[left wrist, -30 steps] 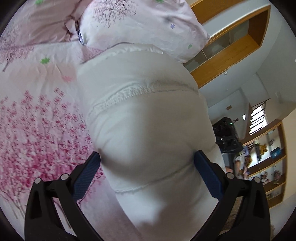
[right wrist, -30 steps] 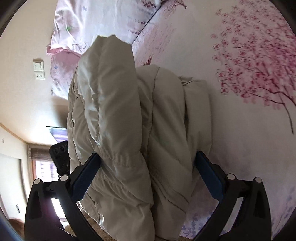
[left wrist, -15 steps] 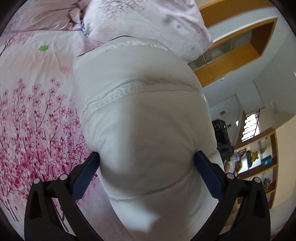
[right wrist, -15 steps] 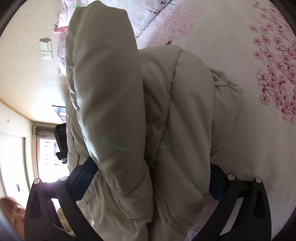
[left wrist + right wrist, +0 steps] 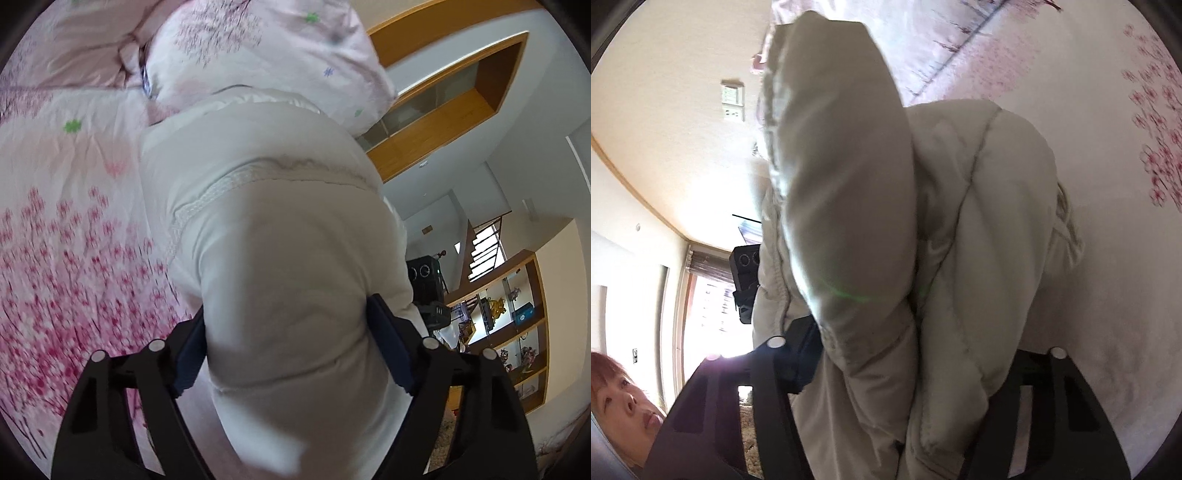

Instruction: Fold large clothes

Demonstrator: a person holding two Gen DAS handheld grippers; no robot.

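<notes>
A thick, off-white padded jacket (image 5: 266,236) is bundled in folds on a bed with a pink blossom-print sheet (image 5: 66,229). My left gripper (image 5: 288,332) is shut on one end of the folded jacket, its blue pads pressed into the padding on both sides. In the right wrist view the same jacket (image 5: 960,229) fills the middle, with one thick fold standing up at the left. My right gripper (image 5: 908,350) is shut on the other end of the bundle; its right finger is mostly hidden by fabric.
A floral pillow (image 5: 266,48) lies beyond the jacket at the head of the bed. Wooden shelving (image 5: 517,325) and a dark device on a stand (image 5: 424,284) stand past the bed's edge. A person's face (image 5: 617,395) shows at the lower left.
Both grippers have closed in on the folded jacket. The right gripper has moved closer to the bundle, which now fills its view and hides more of the bed.
</notes>
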